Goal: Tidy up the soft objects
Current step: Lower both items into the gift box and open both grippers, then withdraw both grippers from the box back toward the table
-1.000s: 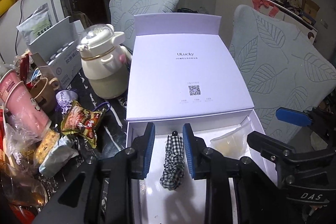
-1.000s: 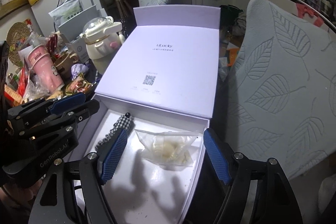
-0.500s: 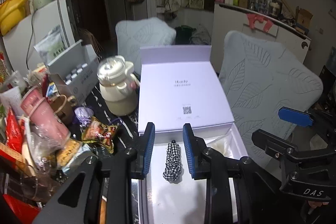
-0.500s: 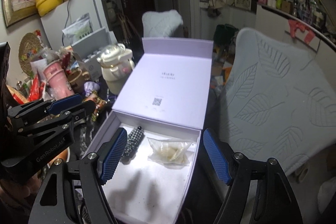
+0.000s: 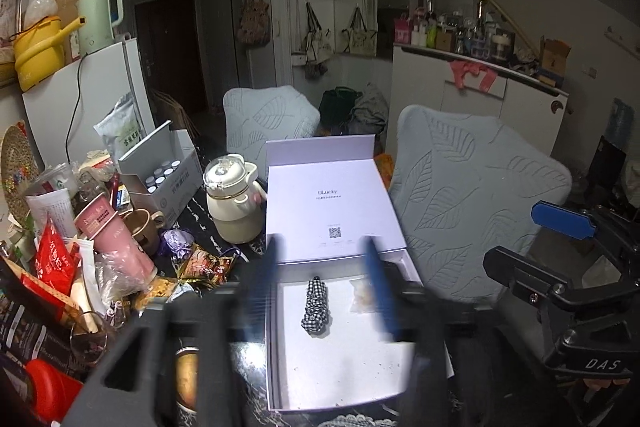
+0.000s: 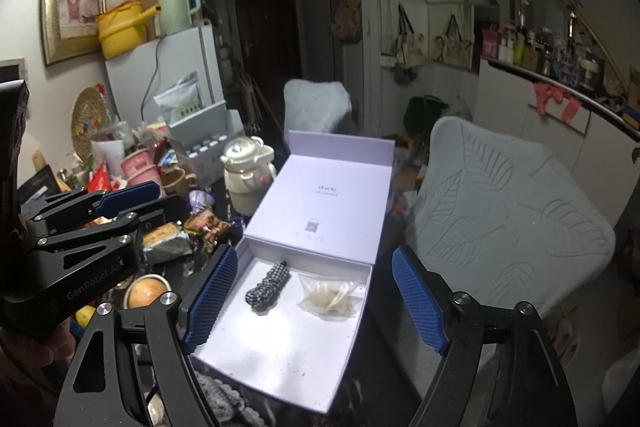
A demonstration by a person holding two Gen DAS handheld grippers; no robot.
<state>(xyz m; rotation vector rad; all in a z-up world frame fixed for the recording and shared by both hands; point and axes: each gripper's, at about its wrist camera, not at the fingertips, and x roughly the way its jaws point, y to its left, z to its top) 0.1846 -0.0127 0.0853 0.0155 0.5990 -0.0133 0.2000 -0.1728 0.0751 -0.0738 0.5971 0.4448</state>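
The checked scrunchie (image 5: 316, 303) lies in the white box (image 5: 340, 387), long axis twelve to six. Left gripper (image 5: 322, 291) has just been spreading, right gripper (image 6: 316, 299) likewise; both empty.

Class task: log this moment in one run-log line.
left gripper: jaws just opened, empty | right gripper: opening, empty | checked scrunchie, clear bag: in white box

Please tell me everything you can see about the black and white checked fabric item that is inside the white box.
The checked fabric item is a small bundle of black and white gingham cloth, gathered and wrinkled, long and narrow. It lies flat on the floor of the open white box, in the far left part, its long axis running toward the raised lid. A small dark bead-like tip shows at its far end. A clear plastic bag lies beside it, apart. No gripper touches it.
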